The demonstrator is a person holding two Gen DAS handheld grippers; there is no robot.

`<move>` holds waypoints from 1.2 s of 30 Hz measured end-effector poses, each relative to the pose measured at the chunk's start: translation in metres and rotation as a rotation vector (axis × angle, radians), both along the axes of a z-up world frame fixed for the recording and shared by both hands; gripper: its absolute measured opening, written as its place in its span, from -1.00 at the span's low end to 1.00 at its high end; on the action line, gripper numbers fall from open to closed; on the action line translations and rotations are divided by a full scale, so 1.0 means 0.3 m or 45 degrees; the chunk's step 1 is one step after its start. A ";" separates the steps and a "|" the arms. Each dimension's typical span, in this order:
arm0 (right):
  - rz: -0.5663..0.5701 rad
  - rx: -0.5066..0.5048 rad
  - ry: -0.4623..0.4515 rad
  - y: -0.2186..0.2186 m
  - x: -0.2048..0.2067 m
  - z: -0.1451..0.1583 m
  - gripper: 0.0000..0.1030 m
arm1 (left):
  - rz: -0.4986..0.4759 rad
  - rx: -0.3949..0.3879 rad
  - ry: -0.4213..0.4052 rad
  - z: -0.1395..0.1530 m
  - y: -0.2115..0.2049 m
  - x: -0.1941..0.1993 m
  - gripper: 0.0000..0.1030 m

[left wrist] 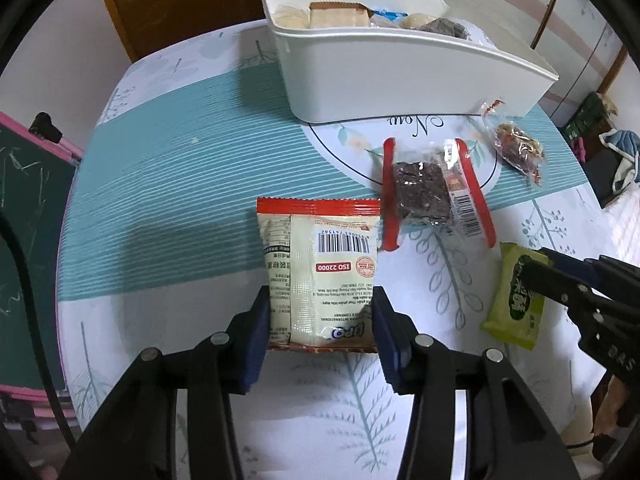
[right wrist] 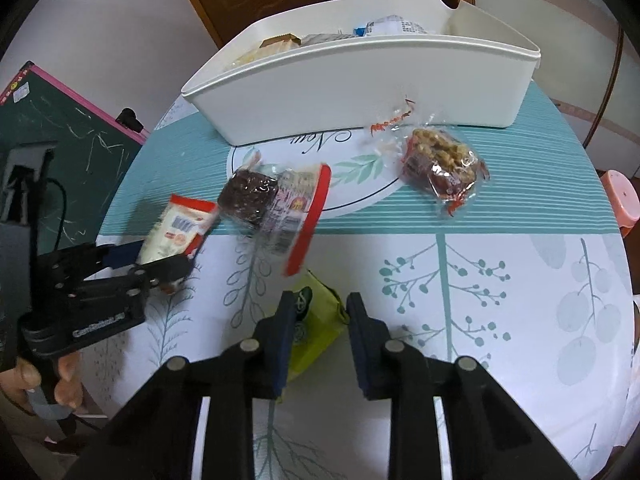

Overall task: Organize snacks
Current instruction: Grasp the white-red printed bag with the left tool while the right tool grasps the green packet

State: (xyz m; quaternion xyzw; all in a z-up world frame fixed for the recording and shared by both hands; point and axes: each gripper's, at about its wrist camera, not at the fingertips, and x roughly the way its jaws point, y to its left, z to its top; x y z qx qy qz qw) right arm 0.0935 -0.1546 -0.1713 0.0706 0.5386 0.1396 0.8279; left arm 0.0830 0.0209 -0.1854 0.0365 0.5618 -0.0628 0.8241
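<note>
On the desk (left wrist: 168, 184), under its teal-striped, leaf-printed cloth, your left gripper (left wrist: 320, 322) is clamped on the near end of a cream snack packet (left wrist: 320, 268) with red edges and a barcode — both blue pads press its sides. From the right wrist view the same packet (right wrist: 176, 232) sits tilted in that gripper (right wrist: 160, 260), its far end raised off the cloth.

Your right gripper (right wrist: 318, 320) is closed on a green snack pack (right wrist: 316, 320); the left pad presses its printed face, the right pad meets its other edge. The left wrist view shows that green pack (left wrist: 516, 300) lying at the desk's right side, pinched at its upper corner.

Between the two packets lies a clear wrapper with a dark brown bar (left wrist: 424, 192) and red end seals. Further right, apart from it, a clear-wrapped nut-and-fruit piece (right wrist: 440, 168) — just beside the white bin (left wrist: 400, 76). The bin stands at the far side of the desk and holds several wrapped snacks.
</note>
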 end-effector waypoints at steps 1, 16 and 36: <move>-0.004 -0.001 0.002 -0.002 -0.001 0.000 -0.51 | 0.002 0.000 -0.004 0.004 0.006 -0.004 -0.12; -0.119 0.113 0.136 -0.035 0.001 -0.022 -0.03 | -0.005 -0.046 -0.081 0.082 0.027 -0.094 -0.11; -0.207 -0.104 0.266 0.078 0.002 -0.033 0.19 | 0.006 -0.141 -0.082 0.087 0.059 -0.102 -0.11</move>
